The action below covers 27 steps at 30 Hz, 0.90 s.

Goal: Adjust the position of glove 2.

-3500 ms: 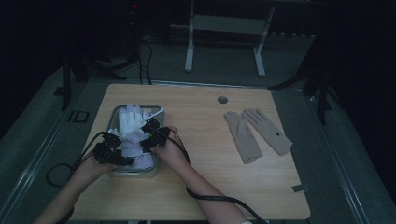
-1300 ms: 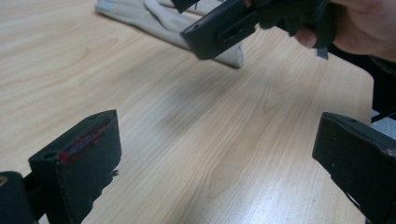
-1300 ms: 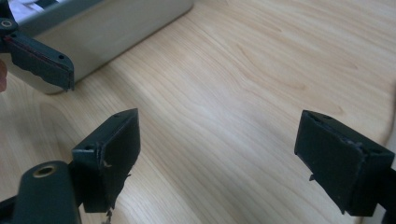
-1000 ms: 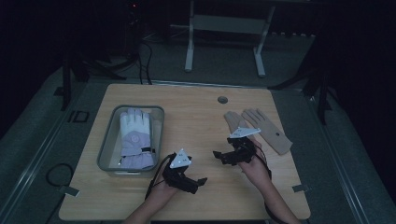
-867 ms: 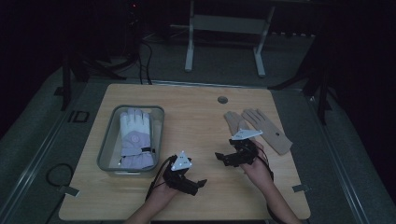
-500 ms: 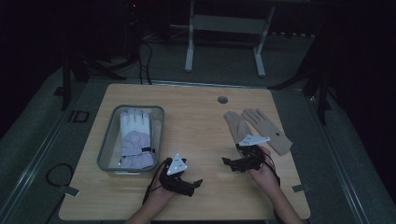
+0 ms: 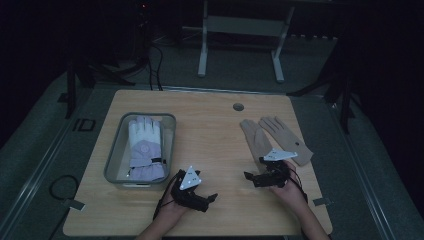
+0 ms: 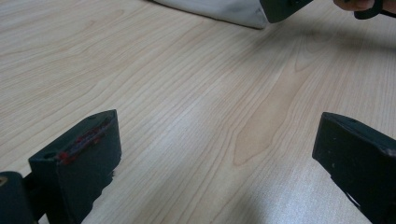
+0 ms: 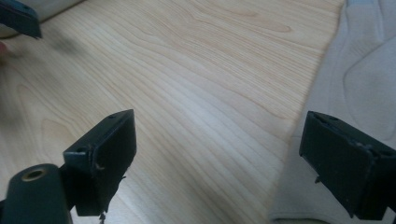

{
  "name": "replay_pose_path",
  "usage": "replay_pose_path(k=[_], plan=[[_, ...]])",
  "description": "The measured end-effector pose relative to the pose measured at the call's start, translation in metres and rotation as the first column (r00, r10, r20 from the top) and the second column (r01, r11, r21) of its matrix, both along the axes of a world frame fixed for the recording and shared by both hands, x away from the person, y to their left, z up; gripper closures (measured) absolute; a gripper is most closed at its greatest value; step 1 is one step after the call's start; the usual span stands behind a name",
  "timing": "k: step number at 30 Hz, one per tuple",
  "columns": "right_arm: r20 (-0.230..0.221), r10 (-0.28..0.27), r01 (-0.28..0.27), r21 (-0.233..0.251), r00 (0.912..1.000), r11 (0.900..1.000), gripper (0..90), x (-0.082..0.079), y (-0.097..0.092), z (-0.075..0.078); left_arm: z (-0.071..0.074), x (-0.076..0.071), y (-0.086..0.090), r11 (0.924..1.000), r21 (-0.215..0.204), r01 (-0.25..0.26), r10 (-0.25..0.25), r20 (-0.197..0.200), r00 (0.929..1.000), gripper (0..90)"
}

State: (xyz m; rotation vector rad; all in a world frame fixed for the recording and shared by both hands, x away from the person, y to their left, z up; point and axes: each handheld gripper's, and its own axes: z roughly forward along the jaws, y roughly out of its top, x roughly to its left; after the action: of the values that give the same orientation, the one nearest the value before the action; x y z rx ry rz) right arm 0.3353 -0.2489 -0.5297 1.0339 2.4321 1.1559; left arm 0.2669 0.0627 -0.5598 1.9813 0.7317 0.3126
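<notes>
While both sets of tongs hang spread and empty above the wooden bench (image 7: 210, 130), a pair of tan gloves (image 7: 275, 140) lies flat just beyond the right tongs (image 7: 255, 178), fingers pointing away from the person. The left tongs (image 7: 206, 200) sit on the tray side of those gloves, well apart from them, over bare wood. A pale lilac ski glove (image 7: 145, 147) rests inside the clear plastic tray (image 7: 114, 160), far to that same side.

Seen from the right gripper view, one jaw hovers over the tan gloves' (image 9: 359, 84) cuff edge, the other over grain. The likely trouble: the soft knit fabric is thin and limp, so a pinch at the hem may catch only one layer, or drag both gloves together since they overlap. A closing jaw could also skid on the smooth pale wood and bunch the cloth instead of lifting it. Padded and bulky, the ski glove already takes up much of the rounded rectangular tray.
</notes>
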Motion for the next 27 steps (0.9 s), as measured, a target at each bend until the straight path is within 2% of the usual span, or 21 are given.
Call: replay_pose_path(k=[4, 7, 11, 12, 15, 17, 19, 23, 27], plan=[[0.003, 0.005, -0.005, 0.008, 1.0, 1.0, 11.0, 0.004, -0.003, 0.003, 0.0, -0.002, 0.002, 1.0, -0.005, 0.0, 0.0, -0.002, 1.0, 1.3], [0.032, -0.023, 0.023, 0.012, 0.9992, 0.9997, 16.9, 0.008, -0.007, 0.008, 0.0, -0.004, 0.003, 0.9999, -0.011, 0.003, -0.003, -0.005, 1.0, 1.3], [0.048, -0.07, 0.069, 0.021, 0.9964, 0.9974, 31.4, 0.021, -0.015, 0.015, 0.0, -0.006, 0.003, 0.9999, -0.015, -0.003, 0.003, -0.006, 1.0, 1.3], [0.045, -0.081, 0.08, 0.022, 0.9957, 0.9965, 42.8, 0.024, -0.018, 0.016, 0.0, -0.006, 0.003, 0.9998, -0.019, -0.002, 0.002, -0.007, 1.0, 1.2], [0.032, -0.107, 0.106, 0.03, 0.9937, 0.9939, 49.8, 0.037, -0.024, 0.019, 0.0, -0.007, 0.003, 0.9998, -0.019, 0.0, 0.0, -0.002, 1.0, 1.3], [0.063, -0.118, 0.118, 0.011, 0.991, 0.993, 48.7, 0.045, -0.026, 0.019, 0.0, -0.007, 0.003, 0.9998, -0.02, 0.001, -0.001, -0.003, 1.0, 1.3], [0.061, -0.13, 0.13, 0.007, 0.9896, 0.9915, 48.4, 0.054, -0.028, 0.02, 0.0, -0.006, 0.003, 0.9998, -0.019, 0.001, -0.001, -0.002, 1.0, 1.3], [0.102, -0.162, 0.165, -0.03, 0.9815, 0.9858, 47.3, 0.071, -0.032, 0.02, 0.0, -0.006, 0.003, 0.9997, -0.023, -0.001, 0.001, -0.001, 1.0, 1.3], [0.096, -0.189, 0.192, -0.026, 0.9773, 0.981, 47.5, 0.089, -0.038, 0.019, 0.001, -0.007, 0.004, 0.9996, -0.027, -0.001, 0.001, 0.002, 1.0, 1.3]])
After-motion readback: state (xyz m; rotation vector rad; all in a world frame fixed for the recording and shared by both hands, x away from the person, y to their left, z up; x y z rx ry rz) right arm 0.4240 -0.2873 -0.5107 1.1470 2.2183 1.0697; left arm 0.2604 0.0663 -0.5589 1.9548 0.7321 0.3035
